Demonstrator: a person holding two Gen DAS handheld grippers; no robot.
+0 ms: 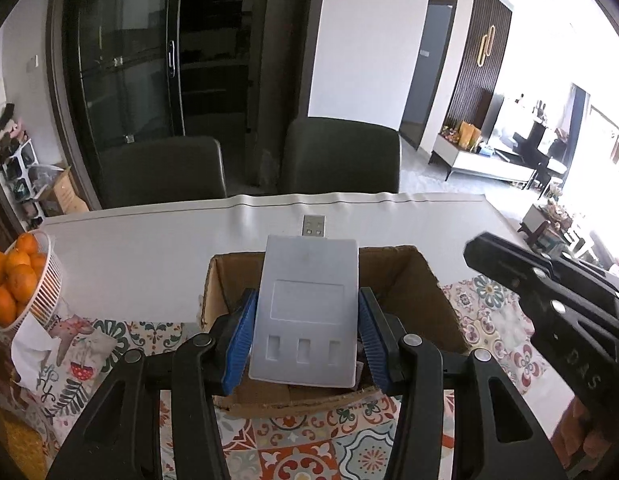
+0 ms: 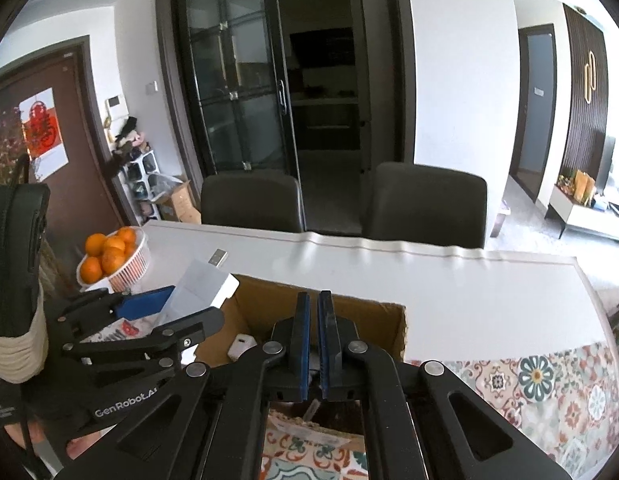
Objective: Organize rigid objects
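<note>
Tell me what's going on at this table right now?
A person is tidying small items into an open cardboard box using two handheld grippers. The left gripper holds a flat white USB device between its blue fingers, poised over the box, not yet released. The right gripper is shut and empty, above the box's near side. A small white item already lies inside. A basket of oranges sits off to the left.
</note>
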